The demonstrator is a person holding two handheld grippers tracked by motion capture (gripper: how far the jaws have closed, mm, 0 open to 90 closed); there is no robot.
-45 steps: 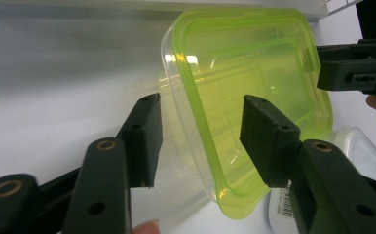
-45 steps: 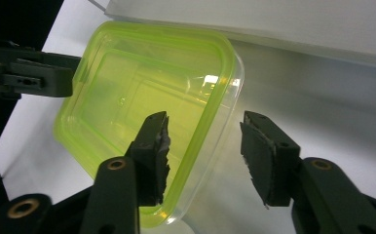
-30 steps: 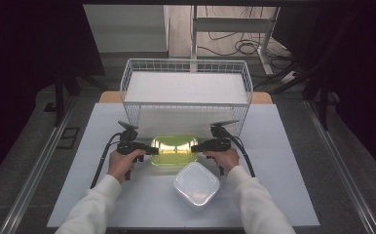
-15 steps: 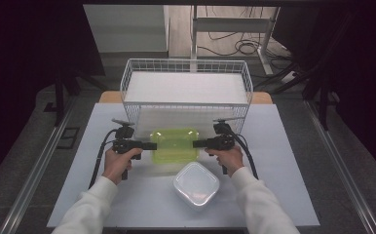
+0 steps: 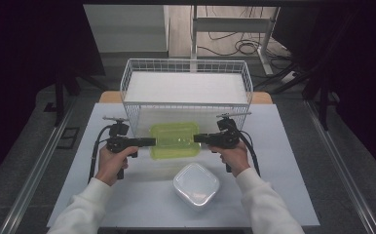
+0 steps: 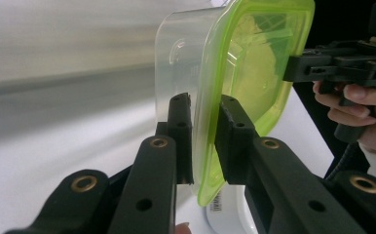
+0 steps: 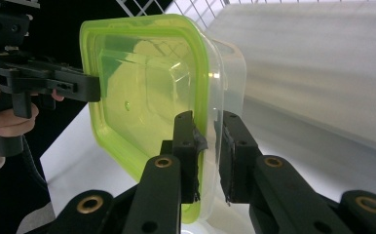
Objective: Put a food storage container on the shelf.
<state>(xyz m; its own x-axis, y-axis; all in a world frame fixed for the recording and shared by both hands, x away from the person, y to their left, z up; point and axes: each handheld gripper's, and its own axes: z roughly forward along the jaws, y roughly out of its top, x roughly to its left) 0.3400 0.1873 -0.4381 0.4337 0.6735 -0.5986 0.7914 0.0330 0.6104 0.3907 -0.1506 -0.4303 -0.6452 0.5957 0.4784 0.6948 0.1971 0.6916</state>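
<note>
A clear container with a green lid [image 5: 174,140] hangs above the white counter [image 5: 283,146], just in front of the white wire basket [image 5: 186,87]. The left tool [image 5: 149,142] pinches the lid's rim at one end and the right tool [image 5: 198,138] pinches the opposite end, each with its jaws closed on the rim. Nearer the person, a second container with a clear lid [image 5: 196,185] rests on the counter.

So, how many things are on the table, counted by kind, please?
Clear plastic container with green lid, held by left gripper and right gripper: 1
Clear plastic container with white lid: 1
White wire basket: 1
Total: 3
</note>
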